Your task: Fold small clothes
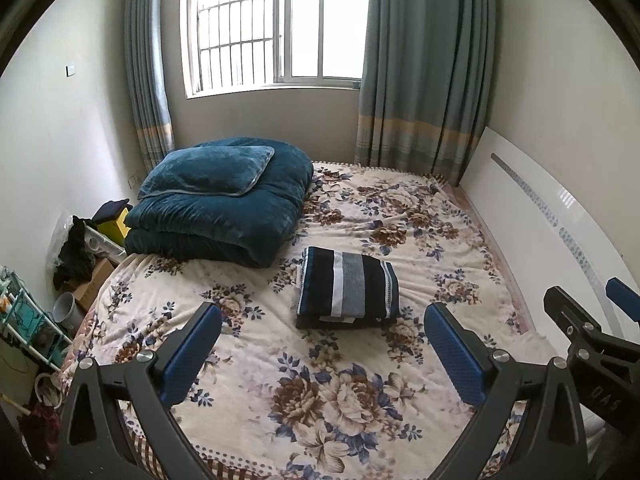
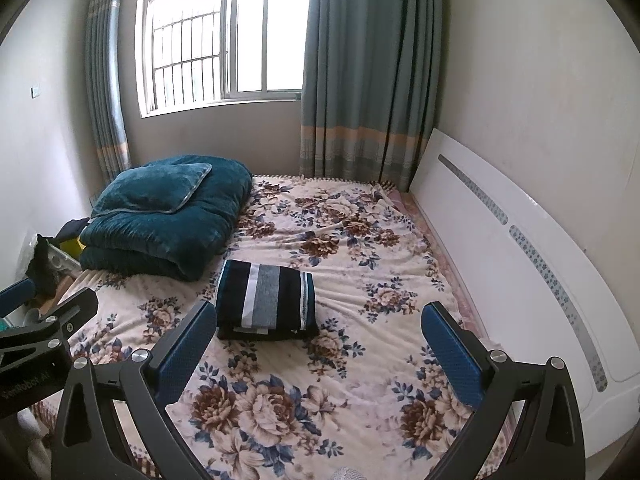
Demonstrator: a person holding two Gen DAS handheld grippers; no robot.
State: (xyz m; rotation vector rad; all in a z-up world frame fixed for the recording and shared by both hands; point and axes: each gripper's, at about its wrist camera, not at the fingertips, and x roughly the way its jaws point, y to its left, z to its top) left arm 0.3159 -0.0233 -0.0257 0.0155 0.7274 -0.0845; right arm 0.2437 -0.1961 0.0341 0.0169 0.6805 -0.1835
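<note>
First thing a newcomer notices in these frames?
The dark striped garment, already folded into a neat rectangle, lying mid-bed on the floral bedspread. Behind it to the left sits a bulky teal quilt with a matching pillow on top. Both the left gripper and right gripper hang open and empty in front of the garment.

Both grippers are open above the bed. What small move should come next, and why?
Probably just draw both back: the striped garment already lies folded in a neat rectangle on the floral bedspread, and the left gripper and right gripper hold nothing.
</note>
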